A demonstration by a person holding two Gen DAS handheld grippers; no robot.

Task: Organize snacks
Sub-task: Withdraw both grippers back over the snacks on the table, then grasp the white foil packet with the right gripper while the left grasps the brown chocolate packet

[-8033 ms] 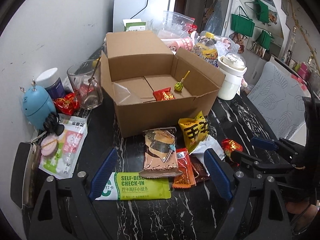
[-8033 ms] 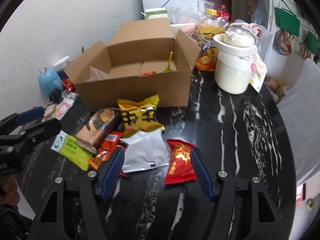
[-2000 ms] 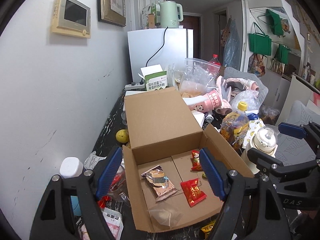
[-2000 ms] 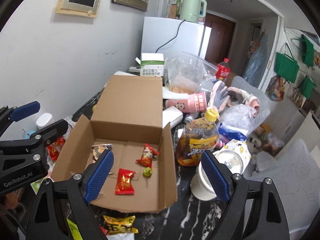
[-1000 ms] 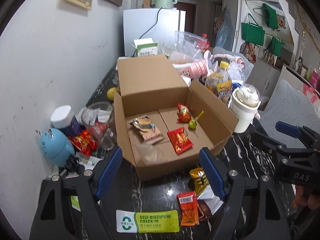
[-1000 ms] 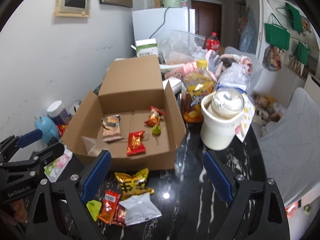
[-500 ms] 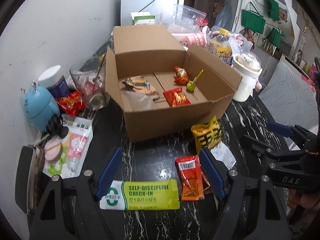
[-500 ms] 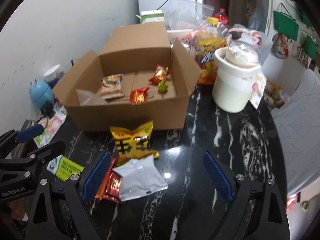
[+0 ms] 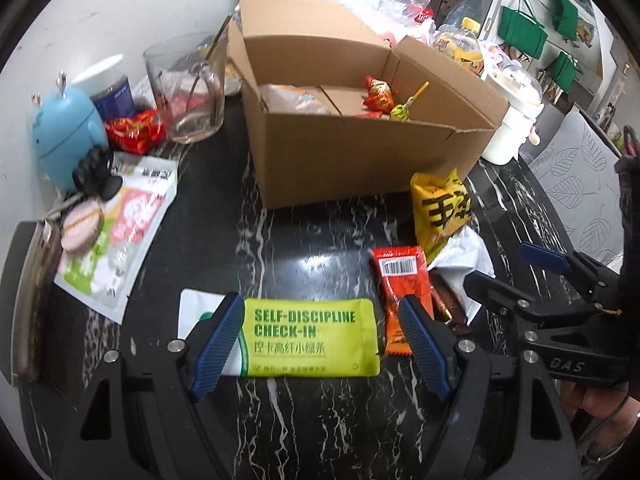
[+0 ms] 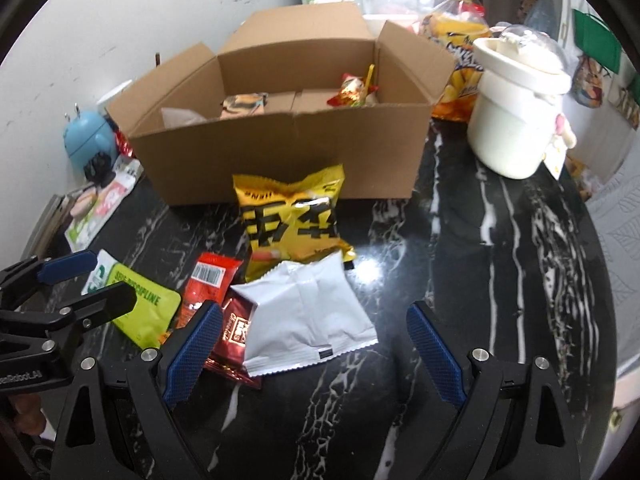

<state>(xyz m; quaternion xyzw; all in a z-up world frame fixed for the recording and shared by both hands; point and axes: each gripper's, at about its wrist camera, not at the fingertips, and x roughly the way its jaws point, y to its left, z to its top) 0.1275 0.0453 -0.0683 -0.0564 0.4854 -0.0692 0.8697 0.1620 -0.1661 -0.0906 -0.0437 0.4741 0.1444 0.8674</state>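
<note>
Both tools have dropped closer to the surface [image 10: 500, 240] since half a second ago. Left tool [image 9: 320, 338] spread wide, straddling the green packet [image 9: 310, 338]; contact unclear, fingers possibly just above it. Right tool [image 10: 314, 350] also wide, empty, around the white pouch [image 10: 308, 316]. Yellow bag [image 10: 294, 220] leans against the cardboard box [image 10: 280, 148]. Orange-red packet [image 9: 402, 280] lies just beside the green one. Box holds a lollipop [image 9: 402, 112] and red wrappers.
</note>
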